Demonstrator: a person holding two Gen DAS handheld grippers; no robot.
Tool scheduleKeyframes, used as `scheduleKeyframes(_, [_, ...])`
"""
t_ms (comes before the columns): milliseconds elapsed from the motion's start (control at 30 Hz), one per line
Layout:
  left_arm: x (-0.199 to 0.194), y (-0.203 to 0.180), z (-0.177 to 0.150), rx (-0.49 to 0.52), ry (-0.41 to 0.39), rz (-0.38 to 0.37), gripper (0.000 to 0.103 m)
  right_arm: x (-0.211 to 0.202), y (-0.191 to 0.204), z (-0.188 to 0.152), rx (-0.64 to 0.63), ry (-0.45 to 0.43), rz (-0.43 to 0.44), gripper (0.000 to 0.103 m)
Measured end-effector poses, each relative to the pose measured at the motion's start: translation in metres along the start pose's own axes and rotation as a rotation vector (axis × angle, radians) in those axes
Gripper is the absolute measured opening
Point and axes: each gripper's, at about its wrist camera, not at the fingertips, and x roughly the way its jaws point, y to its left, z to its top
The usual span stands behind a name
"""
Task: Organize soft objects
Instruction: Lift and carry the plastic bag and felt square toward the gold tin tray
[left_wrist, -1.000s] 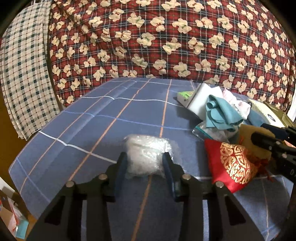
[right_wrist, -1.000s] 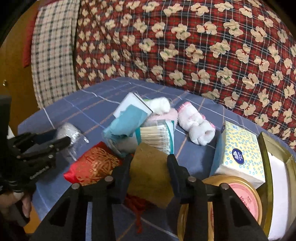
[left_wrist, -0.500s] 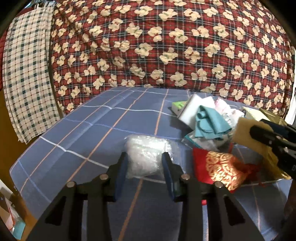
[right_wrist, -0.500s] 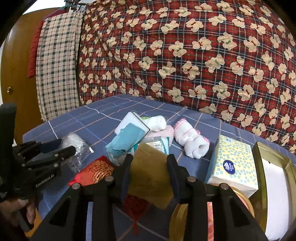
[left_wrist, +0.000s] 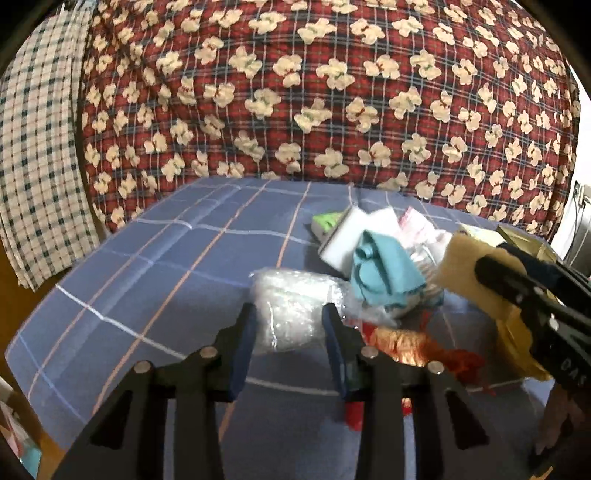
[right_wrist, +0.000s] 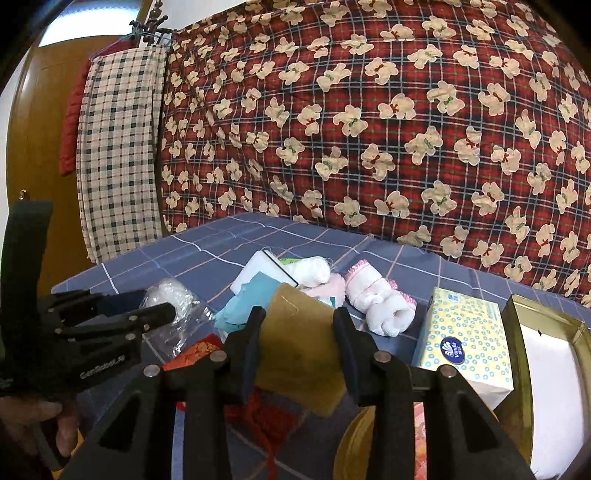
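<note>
My left gripper (left_wrist: 290, 314) is shut on a clear plastic bag of white stuffing (left_wrist: 291, 304) and holds it above the blue checked cloth (left_wrist: 155, 258); the bag also shows in the right wrist view (right_wrist: 170, 299). My right gripper (right_wrist: 299, 317) is shut on a yellow-brown sponge (right_wrist: 301, 339), lifted over a red and gold pouch (right_wrist: 195, 350). In the left wrist view the sponge (left_wrist: 465, 266) hangs at the right, above the pouch (left_wrist: 402, 339).
A pile lies mid-table: a teal cloth (left_wrist: 380, 269), a white sponge block (left_wrist: 343, 236), rolled white and pink socks (right_wrist: 380, 299). A tissue box (right_wrist: 465, 339), a gold tin (right_wrist: 517, 332) and a round tin lid (right_wrist: 354, 443) sit right. A red quilt (right_wrist: 369, 110) hangs behind.
Both grippers have risen with their loads. The left one has carried the bag to the right, close to the pile and the pouch. The right one has lifted the sponge clear of the pouch.
</note>
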Motion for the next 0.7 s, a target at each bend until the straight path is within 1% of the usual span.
scheduleKeyframes(100, [0.002, 0.001, 0.003, -0.032, -0.03, 0.006, 0.033, -0.003, 0.001, 0.0, -0.003, -0.017, -0.003, 0.04])
scheduleKeyframes(233, [-0.001, -0.003, 0.006, -0.033, -0.075, 0.011, 0.033, -0.003, -0.001, 0.001, 0.004, -0.029, -0.002, 0.04])
scheduleKeyframes(300, [-0.001, -0.007, 0.009, -0.026, -0.08, 0.0, 0.033, -0.002, -0.003, 0.001, 0.009, -0.026, 0.001, 0.04])
scheduleKeyframes(400, [0.003, -0.016, 0.014, -0.006, -0.079, 0.005, 0.033, -0.004, -0.005, 0.001, 0.018, -0.037, -0.001, 0.04])
scheduleKeyframes(500, [0.007, -0.023, 0.016, 0.005, -0.064, 0.004, 0.033, -0.007, -0.007, 0.001, 0.023, -0.054, -0.009, 0.04])
scheduleKeyframes(567, [0.004, -0.027, 0.018, 0.013, -0.075, 0.0, 0.033, -0.009, -0.008, 0.001, 0.023, -0.067, -0.015, 0.04])
scheduleKeyframes(700, [0.004, -0.032, 0.021, 0.016, -0.073, 0.0, 0.033, -0.008, -0.011, 0.002, 0.036, -0.062, -0.008, 0.04])
